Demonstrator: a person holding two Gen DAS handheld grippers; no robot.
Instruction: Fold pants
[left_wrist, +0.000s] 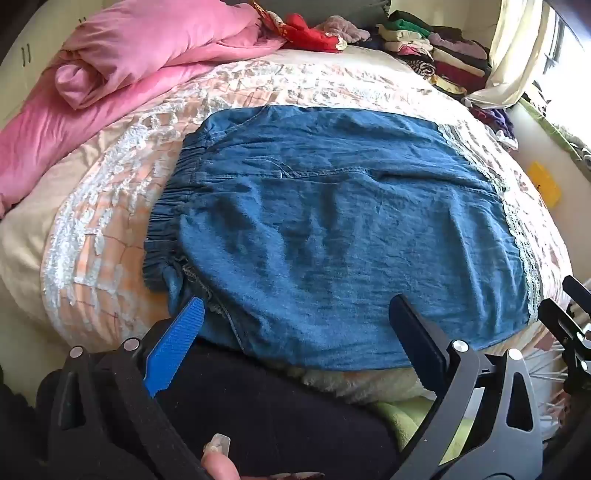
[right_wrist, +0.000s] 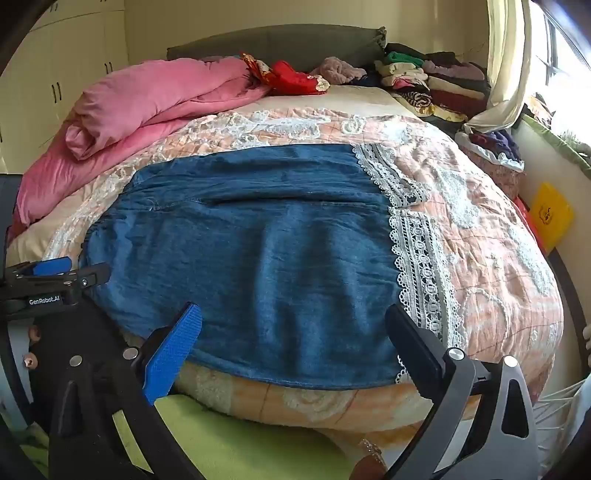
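Matt, creased denim pants (right_wrist: 251, 258) with white lace hems (right_wrist: 417, 266); quilted, lace-patterned bedspread (right_wrist: 491, 240); sheeny pink duvet (left_wrist: 122, 62) at ten o'clock.

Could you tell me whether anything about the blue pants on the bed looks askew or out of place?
Mostly tidy: the blue denim lace-hemmed pants lie flat on the peach quilted bedspread. Only the near waistband corner is bunched and turned over.

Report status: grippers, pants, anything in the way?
Left gripper open, right gripper open, both empty at near edge. Blue pants flat on bedspread, lace cuffs to the right. Nothing on the pants.
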